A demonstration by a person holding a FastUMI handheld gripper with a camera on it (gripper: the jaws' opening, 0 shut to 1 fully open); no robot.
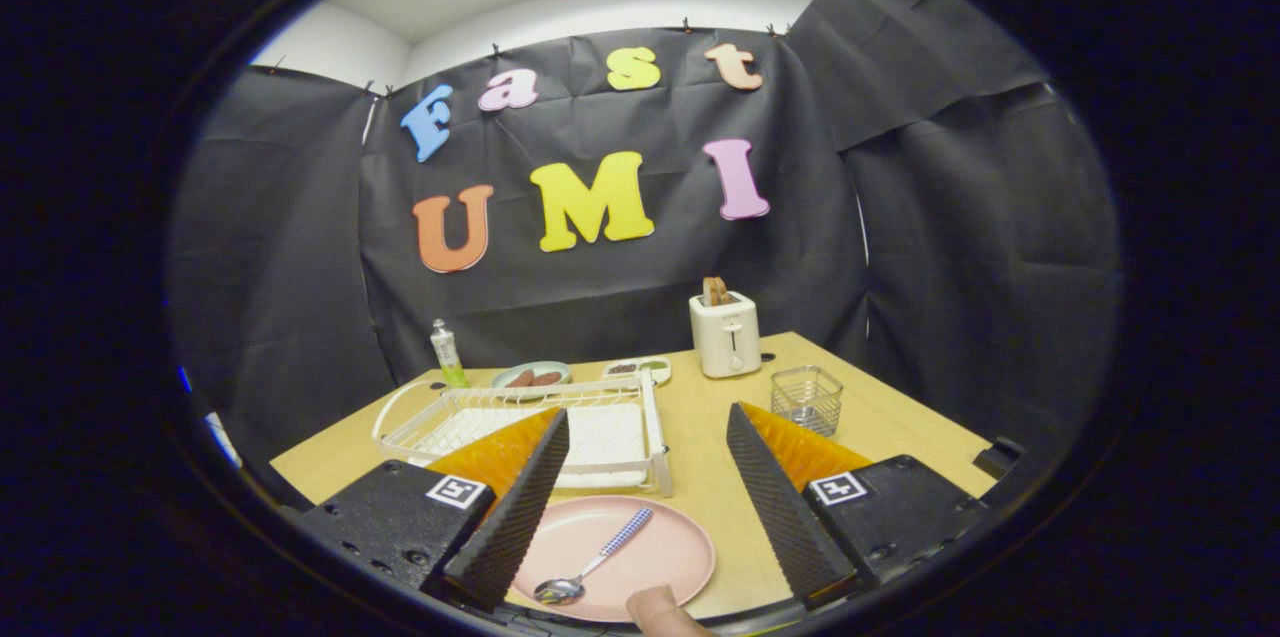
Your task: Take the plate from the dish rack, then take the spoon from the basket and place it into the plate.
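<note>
Gripper view, fingers (650, 437) spread wide, spoon (592, 565) on plate (670, 547) between.

The spoon (592, 562) lies in the pink plate (670, 557), near the dish rack (520, 422). The gripper (648, 432) hangs open above, holding nothing.

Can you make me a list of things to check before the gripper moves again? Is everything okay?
1. Plate out of the dish rack and on the table: ok.
2. Spoon lying in the plate: ok.
3. Basket has no spoon left in it: ok, as far as can be seen.
4. Hand-held gripper open, fingers holding nothing: ok.
5. Fingertip near the plate's edge, out of the way: cannot tell.
</note>
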